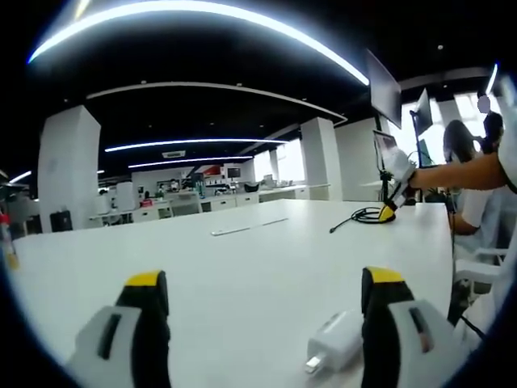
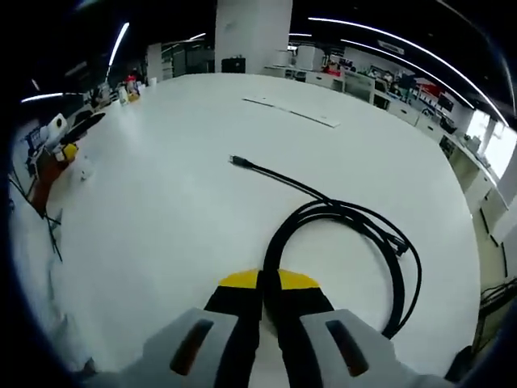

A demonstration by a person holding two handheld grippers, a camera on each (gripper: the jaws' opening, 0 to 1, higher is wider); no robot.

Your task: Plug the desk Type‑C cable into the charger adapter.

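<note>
Black Type-C cable (image 2: 339, 218) lying coiled on white desk (image 2: 178, 178), right gripper (image 2: 271, 283) clamping its loop, plug end (image 2: 237, 162) free. Left gripper (image 1: 262, 283) hovering spread wide over charger adapter (image 1: 334, 339). Pickup step; next likely needing adapter grabbed, plug aligned.

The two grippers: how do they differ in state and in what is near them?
The left gripper is open with nothing between its jaws; the right gripper is shut on the black cable. The left one stands by the white adapter, which lies untouched on the table; the right one sits at the cable's coil. Both have yellow-tipped black jaws.
</note>
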